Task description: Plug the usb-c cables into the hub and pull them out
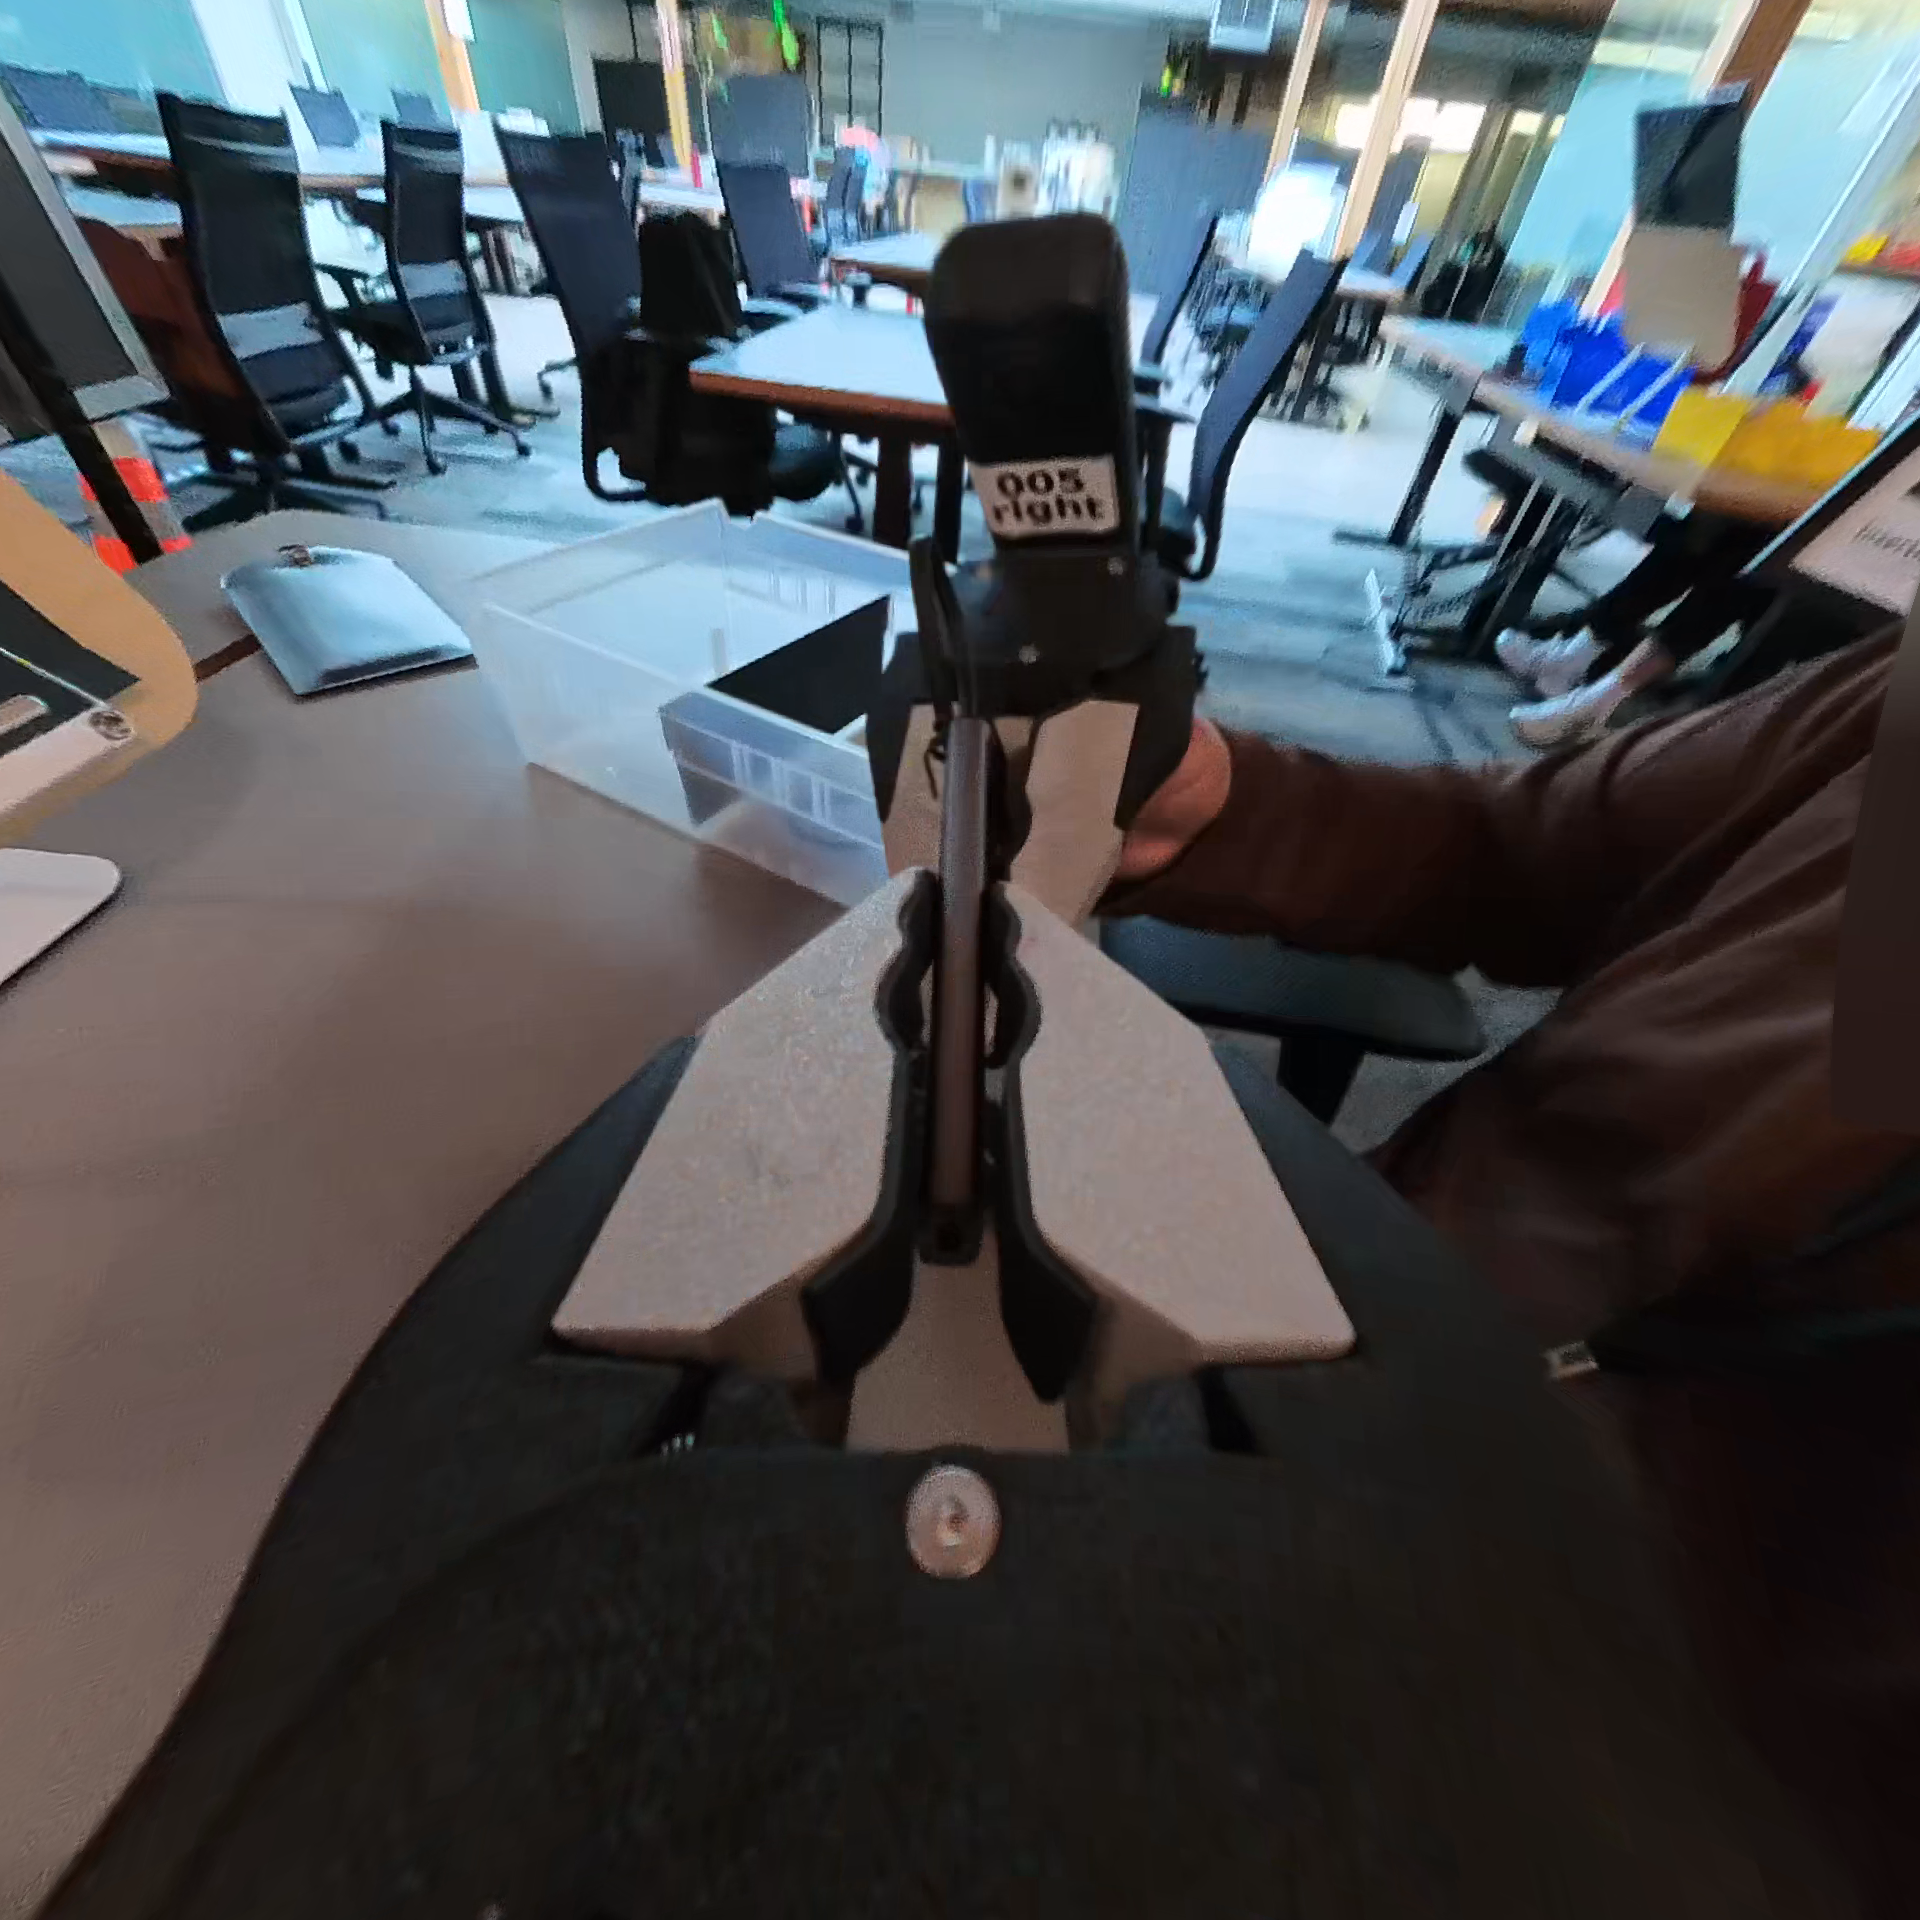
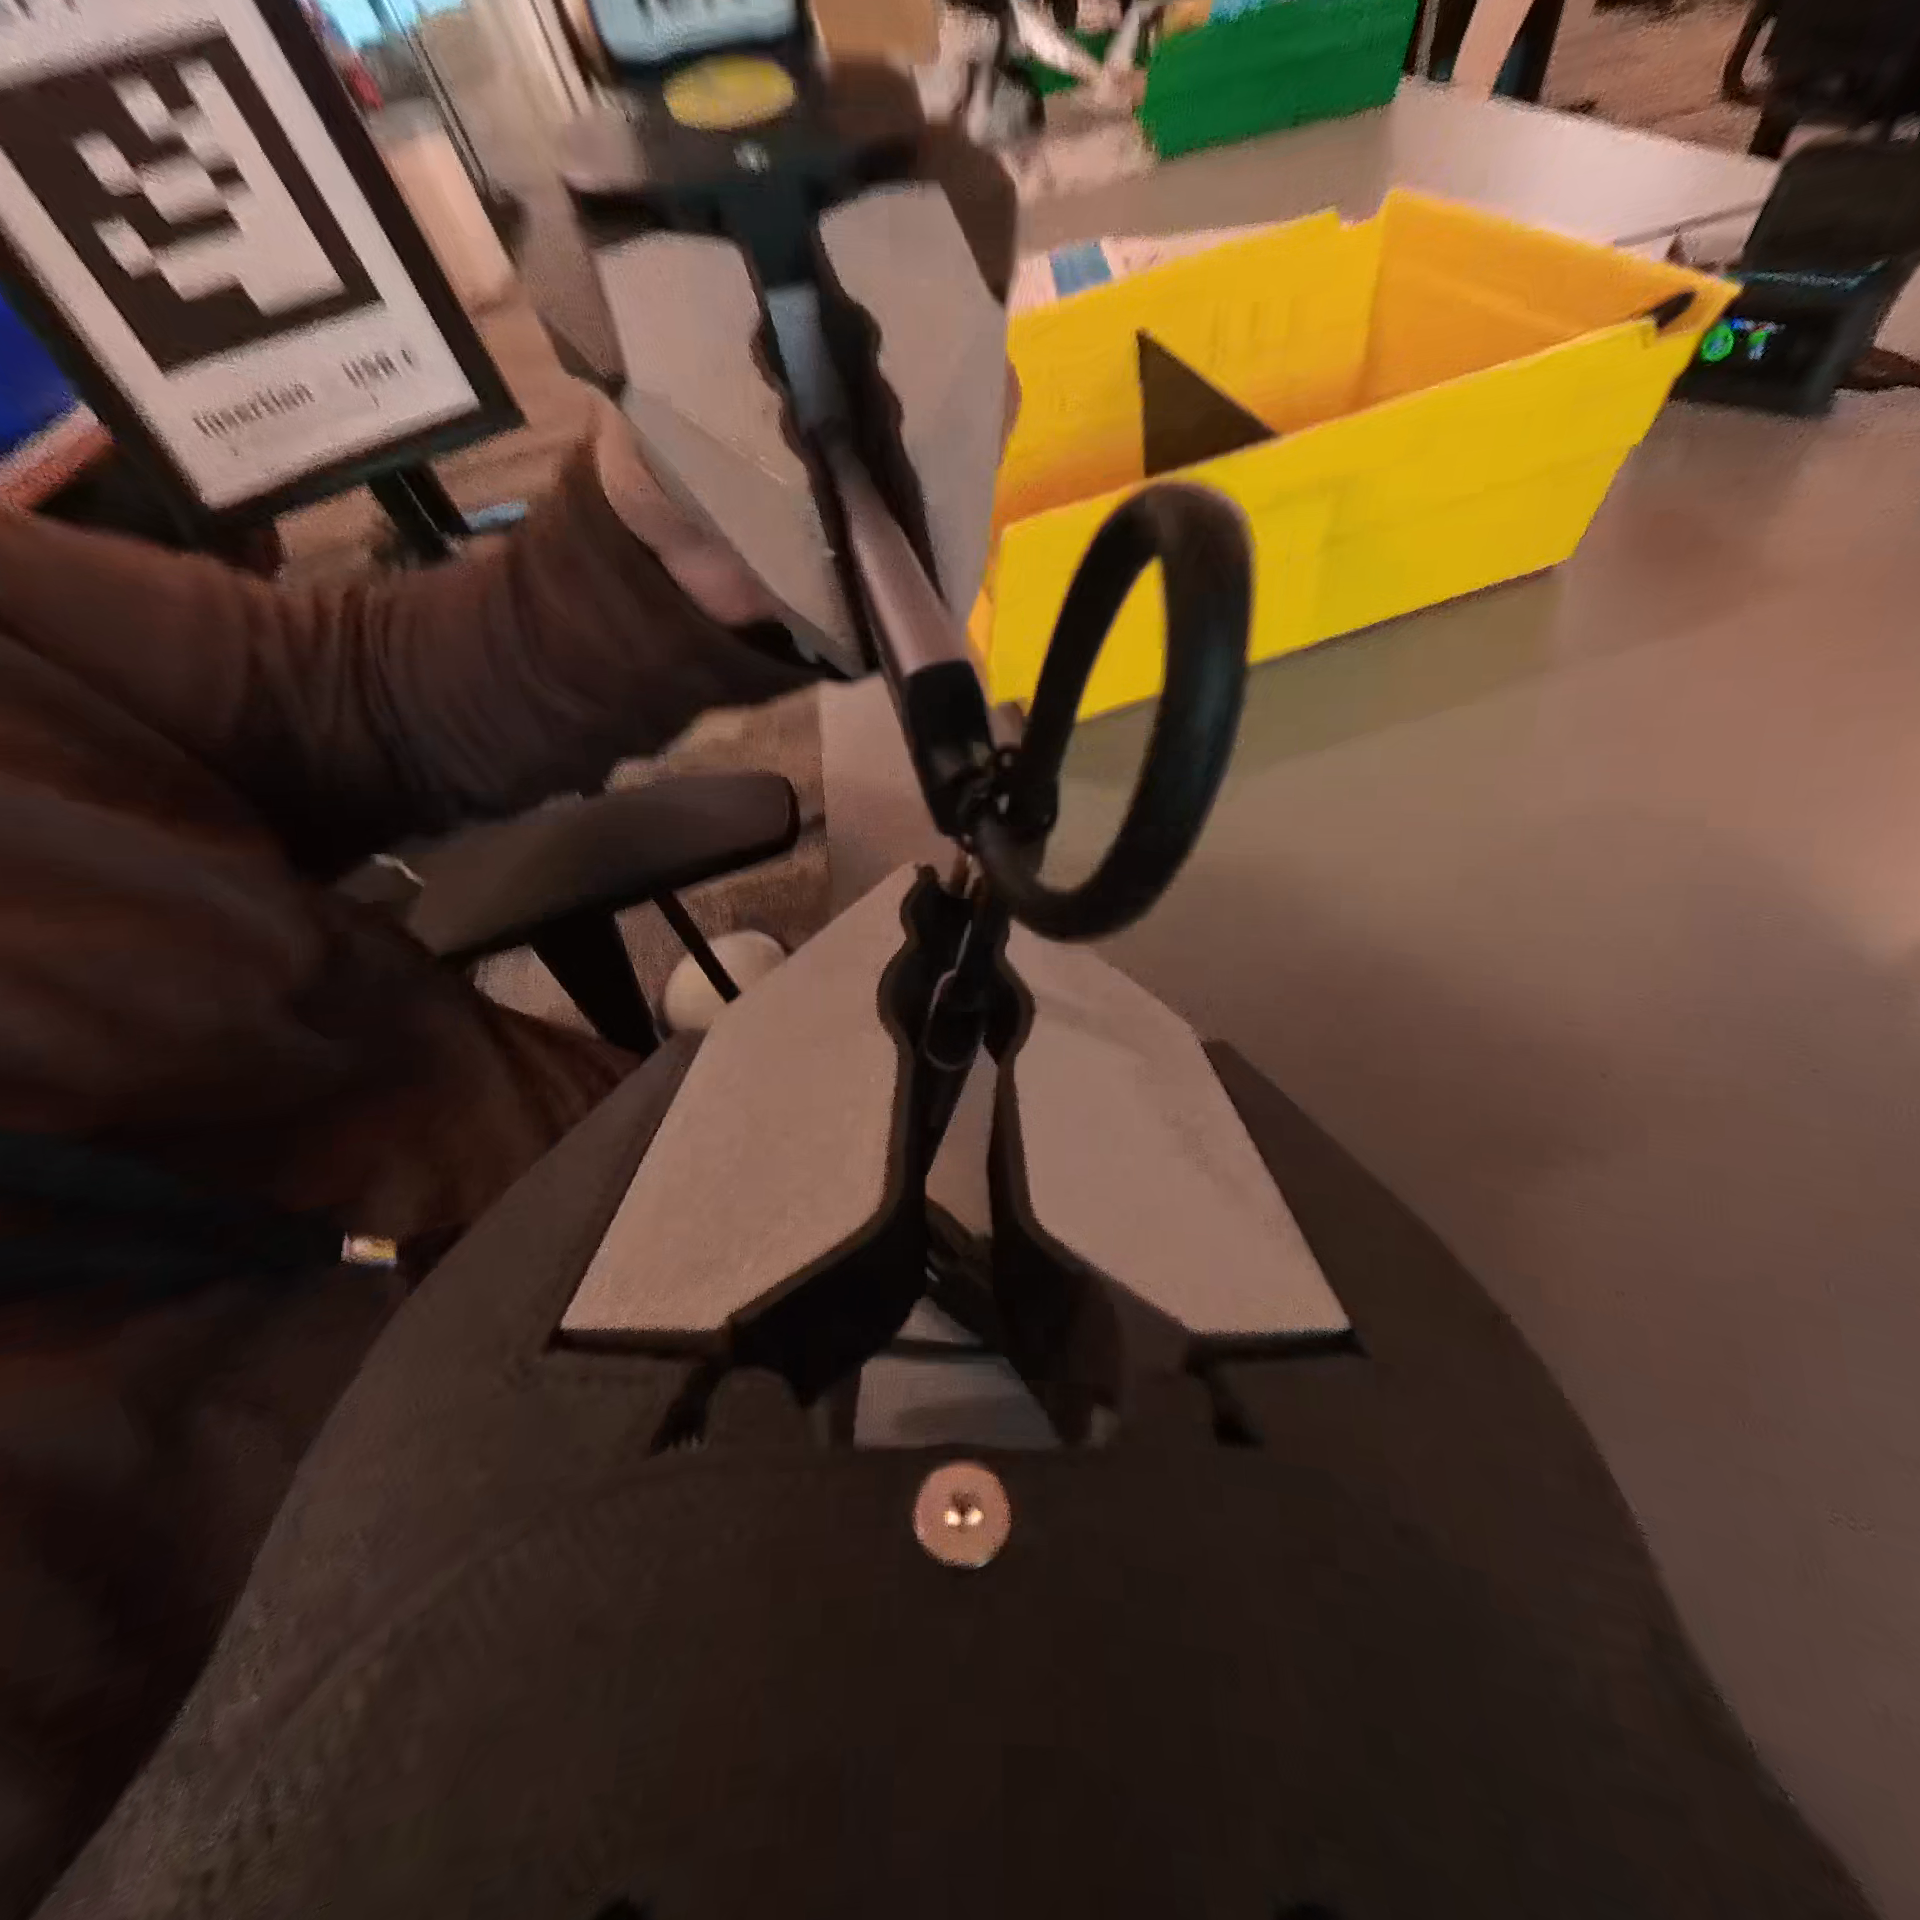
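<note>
My left gripper (image 1: 958, 914) is shut on a thin dark grey hub (image 1: 961, 997), held edge-on above the brown table (image 1: 312, 987). The right gripper (image 1: 982, 831) faces it, its fingers at the hub's far end. In the right wrist view, my right gripper (image 2: 956, 914) is shut on a black cable end (image 2: 951, 997). A thick black cable loop (image 2: 1195, 675) curls from there to the hub's black end (image 2: 940, 707). The hub (image 2: 883, 561) sits between the left gripper's fingers (image 2: 899, 623). Whether a plug sits in a port is hidden.
A clear plastic bin (image 1: 623, 644) and a silver flat object (image 1: 343, 623) lie on the table beyond. A yellow bin (image 2: 1351, 499), a framed marker board (image 2: 208, 239) and a small black device (image 2: 1787, 332) stand near. A brown-sleeved arm (image 1: 1507, 831) and a chair armrest (image 2: 582, 862) are close. Spacing between my two grippers at the tips: around 5 cm.
</note>
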